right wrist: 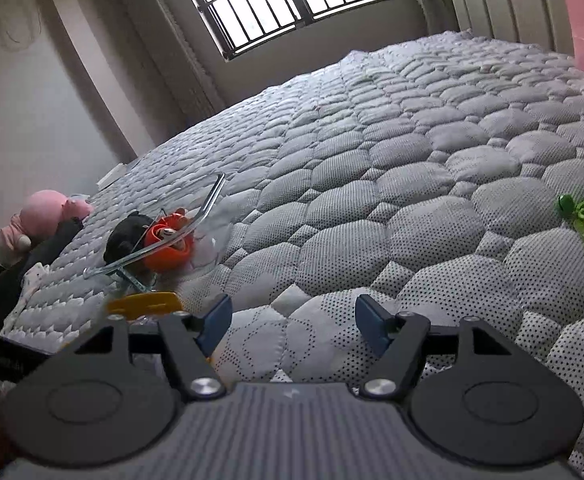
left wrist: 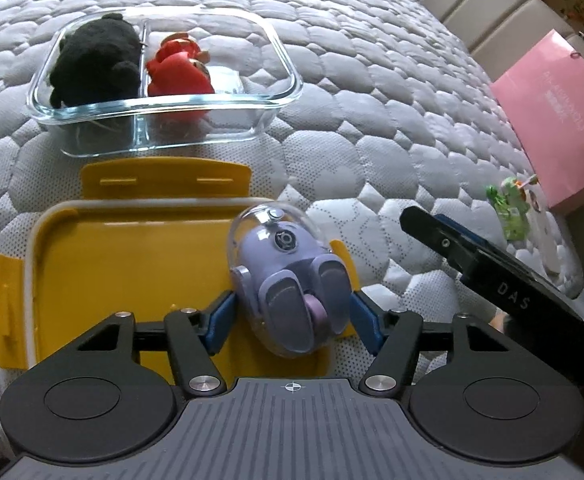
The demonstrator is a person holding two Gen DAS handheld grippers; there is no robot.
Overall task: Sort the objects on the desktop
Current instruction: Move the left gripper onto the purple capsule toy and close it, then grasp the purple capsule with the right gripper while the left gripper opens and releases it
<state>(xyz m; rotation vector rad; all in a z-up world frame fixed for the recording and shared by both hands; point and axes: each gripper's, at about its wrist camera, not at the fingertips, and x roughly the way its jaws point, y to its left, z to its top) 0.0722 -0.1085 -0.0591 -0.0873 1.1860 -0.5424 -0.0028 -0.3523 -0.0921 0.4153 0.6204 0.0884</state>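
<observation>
Because the lilac computer mouse under a clear plastic shell (left wrist: 292, 280), low centre, looks light, hard and slippery, the left gripper (left wrist: 292, 314) has its jaws clamped on the mouse's flanks, the best hold; the right gripper (right wrist: 292, 320) has its jaws apart, empty.

purple mouse (left wrist: 292, 276), yellow lid (left wrist: 131, 264), grey dotted quilt (left wrist: 372, 120).

Left gripper (left wrist: 292, 312): black linkage arms, silver screws, blue pads, a ribbed grey body with a small crosshair mark at its front edge. Right gripper (right wrist: 292, 320) matches, and its finger carries white "DAS" lettering.

One glass container (left wrist: 275, 96), one yellow lid (left wrist: 103, 264), one purple mouse (left wrist: 292, 276), two toys (left wrist: 95, 56).
</observation>
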